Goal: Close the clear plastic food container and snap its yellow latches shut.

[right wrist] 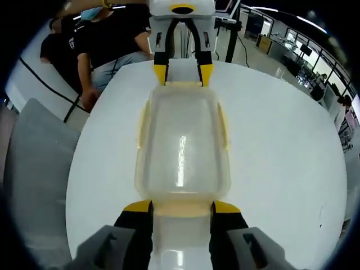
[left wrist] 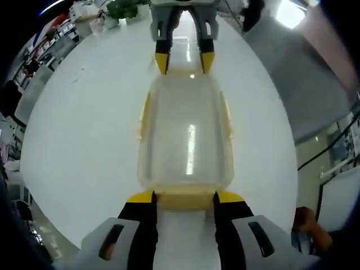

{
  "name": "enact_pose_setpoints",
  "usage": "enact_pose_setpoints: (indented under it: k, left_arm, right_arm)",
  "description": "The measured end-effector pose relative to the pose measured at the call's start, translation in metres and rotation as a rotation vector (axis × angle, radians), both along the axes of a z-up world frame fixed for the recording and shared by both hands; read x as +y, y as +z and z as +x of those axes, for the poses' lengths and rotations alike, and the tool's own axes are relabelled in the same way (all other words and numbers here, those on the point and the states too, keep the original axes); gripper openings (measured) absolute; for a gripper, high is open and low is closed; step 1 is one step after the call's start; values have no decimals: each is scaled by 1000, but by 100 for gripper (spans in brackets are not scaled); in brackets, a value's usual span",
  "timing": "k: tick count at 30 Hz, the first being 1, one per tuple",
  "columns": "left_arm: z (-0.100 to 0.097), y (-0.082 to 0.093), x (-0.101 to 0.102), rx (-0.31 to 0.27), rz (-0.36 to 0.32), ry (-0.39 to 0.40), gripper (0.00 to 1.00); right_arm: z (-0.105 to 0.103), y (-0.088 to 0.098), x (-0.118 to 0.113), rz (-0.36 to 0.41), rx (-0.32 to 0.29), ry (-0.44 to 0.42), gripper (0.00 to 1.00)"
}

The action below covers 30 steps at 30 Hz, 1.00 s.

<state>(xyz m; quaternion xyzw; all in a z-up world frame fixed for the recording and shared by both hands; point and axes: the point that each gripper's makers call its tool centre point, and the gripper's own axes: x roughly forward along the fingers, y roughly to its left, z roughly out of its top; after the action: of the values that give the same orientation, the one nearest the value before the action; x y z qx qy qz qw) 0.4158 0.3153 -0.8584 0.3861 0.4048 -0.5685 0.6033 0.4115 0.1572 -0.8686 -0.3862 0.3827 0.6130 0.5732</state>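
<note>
A clear plastic food container (left wrist: 185, 135) (right wrist: 181, 140) lies lengthwise on the white round table (left wrist: 84, 129) (right wrist: 281, 157), its lid resting on top. Pale yellow side latches (left wrist: 145, 115) (right wrist: 223, 126) stand slightly out from the long walls. My left gripper (left wrist: 185, 197) (right wrist: 183, 73) is open at one short end, its yellow-tipped fingers either side of the end latch (left wrist: 184, 200). My right gripper (right wrist: 182, 207) (left wrist: 184, 62) is open at the opposite end, straddling that end latch (right wrist: 183, 210) the same way. Neither holds anything.
A person in a black shirt (right wrist: 107, 39) sits at the table's far edge. A potted plant (left wrist: 121, 8) stands at the other edge. A hand (left wrist: 312, 225) shows low right. Grey floor (left wrist: 304, 84) lies beyond the table.
</note>
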Motion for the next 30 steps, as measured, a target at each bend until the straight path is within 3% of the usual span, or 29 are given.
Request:
enact_pose_setpoints:
  k: [6,17,22,30]
  left_arm:
    - [0,21,-2,-32,1,5,37]
    - [0,60,-26,-80,-2,-18,37]
    - [0,70,-50,-100,-18,-28,37]
    - [-1,78,-89,-126,-26,-57,37]
  right_arm:
    - [3,22,-3,14,-32,11,37]
    - [-2,65,-27,34,-70,1,36]
    - [-3,82,-50,26,-92,-11,36]
    - [-9,91,-89,-7,-128,-36,36]
